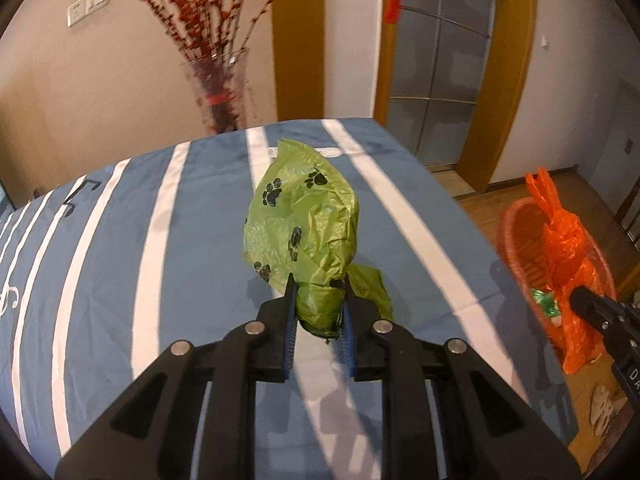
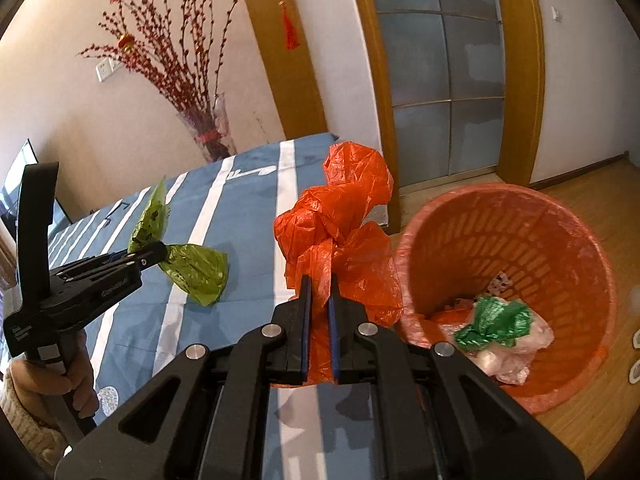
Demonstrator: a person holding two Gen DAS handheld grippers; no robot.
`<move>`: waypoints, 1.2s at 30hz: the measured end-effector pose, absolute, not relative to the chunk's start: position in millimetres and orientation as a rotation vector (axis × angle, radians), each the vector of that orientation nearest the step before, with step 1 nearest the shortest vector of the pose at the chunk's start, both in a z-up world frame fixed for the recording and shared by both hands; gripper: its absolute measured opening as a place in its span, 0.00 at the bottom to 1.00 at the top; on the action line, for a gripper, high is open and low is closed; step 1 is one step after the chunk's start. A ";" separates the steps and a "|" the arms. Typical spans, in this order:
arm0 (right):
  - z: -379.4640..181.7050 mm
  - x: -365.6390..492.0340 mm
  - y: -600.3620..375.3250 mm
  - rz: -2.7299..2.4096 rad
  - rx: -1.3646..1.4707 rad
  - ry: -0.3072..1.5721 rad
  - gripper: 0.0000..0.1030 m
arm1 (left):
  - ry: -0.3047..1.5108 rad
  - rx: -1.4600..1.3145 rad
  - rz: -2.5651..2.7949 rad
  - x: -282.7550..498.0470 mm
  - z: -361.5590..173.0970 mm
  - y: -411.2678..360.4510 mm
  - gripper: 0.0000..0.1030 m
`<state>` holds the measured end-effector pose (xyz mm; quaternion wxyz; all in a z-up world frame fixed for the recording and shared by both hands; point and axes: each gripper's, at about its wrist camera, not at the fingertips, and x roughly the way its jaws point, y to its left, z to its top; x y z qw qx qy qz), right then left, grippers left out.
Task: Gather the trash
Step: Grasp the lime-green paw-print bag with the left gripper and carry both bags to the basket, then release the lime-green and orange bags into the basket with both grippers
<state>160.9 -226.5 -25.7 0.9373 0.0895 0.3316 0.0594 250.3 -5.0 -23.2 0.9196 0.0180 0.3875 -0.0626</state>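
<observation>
bg: glass vase (image 1: 218, 92) w/ red twigs | striped blue cloth (image 1: 120, 240) | frosted door (image 2: 444, 72) | wall switch (image 1: 86, 10)

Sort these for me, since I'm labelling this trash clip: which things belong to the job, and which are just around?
Part of the job:
- green paw-print bag, pinched in the left tool
- orange bag, pinched in the right tool
- orange basket with scraps inside

Just around:
- glass vase of red branches
- striped blue cloth
- glass door
- wall switch plate
</observation>
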 end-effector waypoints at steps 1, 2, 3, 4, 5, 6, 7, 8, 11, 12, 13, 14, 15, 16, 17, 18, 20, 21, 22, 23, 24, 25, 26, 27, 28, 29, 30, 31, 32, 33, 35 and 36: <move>-24.9 158.0 -230.5 0.115 0.187 0.672 0.08 | 0.794 0.038 -0.141 248.6 -21.1 -10.4 0.19; -23.7 155.9 -234.1 0.110 0.192 0.666 0.08 | 0.792 0.038 -0.150 247.3 -19.6 -14.3 0.19; -21.9 152.9 -239.3 0.101 0.199 0.658 0.08 | 0.790 0.038 -0.164 245.5 -17.0 -20.8 0.19; -20.1 149.9 -244.5 0.094 0.208 0.650 0.08 | 0.788 0.039 -0.172 243.8 -15.3 -24.3 0.19; -18.0 147.3 -249.5 0.087 0.216 0.642 0.08 | 0.785 0.039 -0.187 242.0 -12.6 -30.6 0.19; -15.9 145.0 -254.0 0.081 0.222 0.635 0.08 | 0.783 0.040 -0.196 240.7 -11.0 -35.7 0.19; -13.6 142.1 -259.7 0.073 0.229 0.626 0.08 | 0.780 0.041 -0.208 239.3 -8.7 -41.1 0.19; -12.1 139.7 -263.8 0.067 0.234 0.620 0.08 | 0.777 0.041 -0.217 238.7 -7.3 -45.1 0.19; -5.4 131.0 -283.8 0.039 0.255 0.592 0.08 | 0.762 0.048 -0.254 233.6 -0.4 -63.8 0.19; -4.9 129.2 -288.5 0.031 0.259 0.586 0.08 | 0.759 0.048 -0.266 231.6 1.8 -70.2 0.19; -3.7 126.6 -294.2 0.021 0.266 0.579 0.08 | 0.756 0.048 -0.279 229.5 3.7 -76.7 0.19; -2.6 123.9 -301.5 0.009 0.275 0.572 0.08 | 0.754 0.047 -0.291 228.2 5.3 -82.4 0.19; -2.1 121.7 -305.5 0.002 0.280 0.568 0.08 | 0.753 0.046 -0.306 227.2 7.1 -89.4 0.19; -1.7 119.2 -311.7 -0.009 0.286 0.563 0.08 | 0.751 0.047 -0.319 225.7 8.7 -96.1 0.19; -1.7 116.9 -317.8 -0.019 0.292 0.559 0.08 | 0.750 0.048 -0.331 224.2 10.1 -102.5 0.19; -1.8 116.0 -321.5 -0.026 0.297 0.557 0.08 | 0.748 0.049 -0.344 223.1 11.2 -110.1 0.19; -2.4 112.1 -330.7 -0.043 0.306 0.552 0.08 | 0.748 0.052 -0.372 221.2 12.6 -125.5 0.19; -2.6 111.0 -333.5 -0.048 0.309 0.551 0.08 | 0.749 0.054 -0.383 220.6 12.9 -131.4 0.19; -3.1 109.5 -337.8 -0.055 0.312 0.549 0.08 | 0.750 0.056 -0.393 219.7 13.1 -137.5 0.19; -3.5 108.6 -341.1 -0.059 0.315 0.548 0.08 | 0.751 0.061 -0.407 218.8 12.9 -145.8 0.19; -4.3 106.9 -345.2 -0.065 0.319 0.546 0.08 | 0.753 0.065 -0.418 219.0 11.9 -152.7 0.19; -4.9 105.8 -348.7 -0.069 0.322 0.545 0.08 | 0.755 0.067 -0.426 219.0 11.4 -156.4 0.19; -5.6 104.8 -352.5 -0.075 0.326 0.544 0.08 | 0.756 0.069 -0.436 218.7 10.6 -162.1 0.19; -5.7 104.7 -354.2 -0.078 0.328 0.543 0.08 | 0.758 0.073 -0.447 218.6 9.5 -168.9 0.19; -6.5 104.0 -357.6 -0.083 0.332 0.542 0.08 | 0.761 0.075 -0.458 218.9 8.5 -174.9 0.19; -6.9 103.8 -360.4 -0.086 0.335 0.542 0.08 | 0.765 0.076 -0.469 219.7 7.2 -180.7 0.19; -7.3 103.3 -361.9 -0.089 0.337 0.541 0.08 | 0.767 0.077 -0.476 219.6 6.5 -184.7 0.19; -7.6 103.1 -364.8 -0.091 0.340 0.540 0.08 | 0.770 0.080 -0.483 220.1 5.1 -189.7 0.19; -8.3 103.1 -368.2 -0.095 0.345 0.539 0.08 | 0.773 0.082 -0.488 219.8 3.7 -193.4 0.19; -8.5 104.4 -369.8 -0.097 0.348 0.538 0.08 | 0.778 0.086 -0.496 221.2 1.3 -199.1 0.19; -9.5 106.9 -374.9 -0.101 0.357 0.537 0.08 | 0.786 0.086 -0.507 223.5 -2.5 -206.5 0.19; -10.2 107.5 -376.5 -0.103 0.360 0.537 0.08 | 0.791 0.085 -0.511 223.7 -3.9 -209.9 0.19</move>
